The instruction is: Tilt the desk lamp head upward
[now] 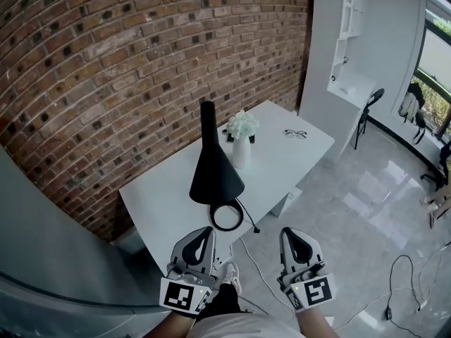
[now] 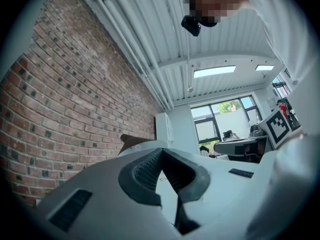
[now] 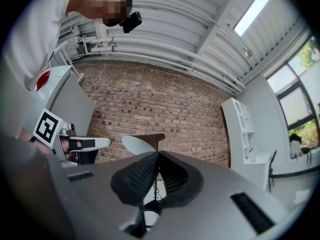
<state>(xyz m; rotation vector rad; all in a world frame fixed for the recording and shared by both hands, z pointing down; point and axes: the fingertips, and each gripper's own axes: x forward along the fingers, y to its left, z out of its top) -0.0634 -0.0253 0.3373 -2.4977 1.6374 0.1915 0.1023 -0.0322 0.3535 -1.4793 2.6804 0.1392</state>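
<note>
Head view: big brick wall (image 1: 127, 62) behind a white desk (image 1: 282, 164). The black lamp (image 1: 215, 171) stands near the desk's front edge, cone shade facing down over its ring base. Left tool (image 1: 205, 231) and right tool (image 1: 289, 233) hang short of the desk, jaws pressed together, holding nothing. A flower vase (image 1: 242, 152) sits just behind the lamp, glasses (image 1: 296, 134) further back.
</note>
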